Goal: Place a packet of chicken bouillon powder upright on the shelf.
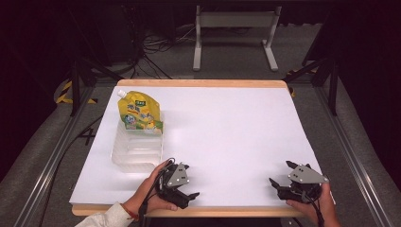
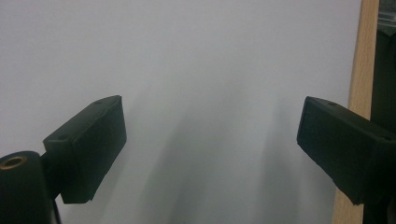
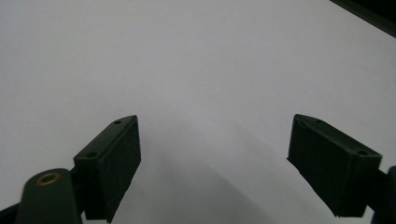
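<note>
A yellow spouted pouch (image 1: 138, 112) leans upright at the far end of a clear plastic bin (image 1: 136, 152) on the left of the white table (image 1: 227, 132). My left gripper (image 1: 190, 180) rests near the front edge, just right of the bin, held by a hand, its jaws open with nothing between them (image 2: 211, 154). My right gripper (image 1: 280, 173) sits at the front right corner, also open and empty (image 3: 214, 163). Both gripper views look down on bare white tabletop.
The table's wooden front edge (image 2: 359, 84) runs close beside the left gripper. Beyond the table, a grey metal stand (image 1: 235, 33) and cables lie on the floor. Metal rails (image 1: 52, 156) flank both sides.
</note>
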The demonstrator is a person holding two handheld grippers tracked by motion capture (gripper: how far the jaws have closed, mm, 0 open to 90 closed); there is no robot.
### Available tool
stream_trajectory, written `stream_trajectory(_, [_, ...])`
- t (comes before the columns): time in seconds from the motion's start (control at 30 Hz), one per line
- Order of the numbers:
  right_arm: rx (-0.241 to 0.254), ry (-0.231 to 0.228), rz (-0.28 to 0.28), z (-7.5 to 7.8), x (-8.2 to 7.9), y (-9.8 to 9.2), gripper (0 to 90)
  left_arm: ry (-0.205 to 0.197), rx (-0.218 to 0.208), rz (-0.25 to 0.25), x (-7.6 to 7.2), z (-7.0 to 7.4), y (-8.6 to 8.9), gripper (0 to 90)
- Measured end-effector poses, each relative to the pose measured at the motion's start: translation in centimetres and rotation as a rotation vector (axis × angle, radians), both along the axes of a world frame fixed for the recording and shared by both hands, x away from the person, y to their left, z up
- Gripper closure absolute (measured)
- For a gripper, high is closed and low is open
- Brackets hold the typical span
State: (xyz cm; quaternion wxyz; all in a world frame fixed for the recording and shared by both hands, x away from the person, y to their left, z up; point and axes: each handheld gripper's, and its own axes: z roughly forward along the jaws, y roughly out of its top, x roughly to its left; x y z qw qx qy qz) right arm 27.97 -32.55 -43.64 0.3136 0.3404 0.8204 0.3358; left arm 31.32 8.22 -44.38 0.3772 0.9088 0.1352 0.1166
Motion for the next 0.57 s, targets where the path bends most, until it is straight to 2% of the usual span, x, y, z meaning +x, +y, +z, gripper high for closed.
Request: stream_trajectory(0.57, [0.013, -0.014, -0.017, 0.11, -0.07, -0.19, 16.6, 0.014, 0.000, -0.003, 0.19, -0.05, -0.24, 8.5])
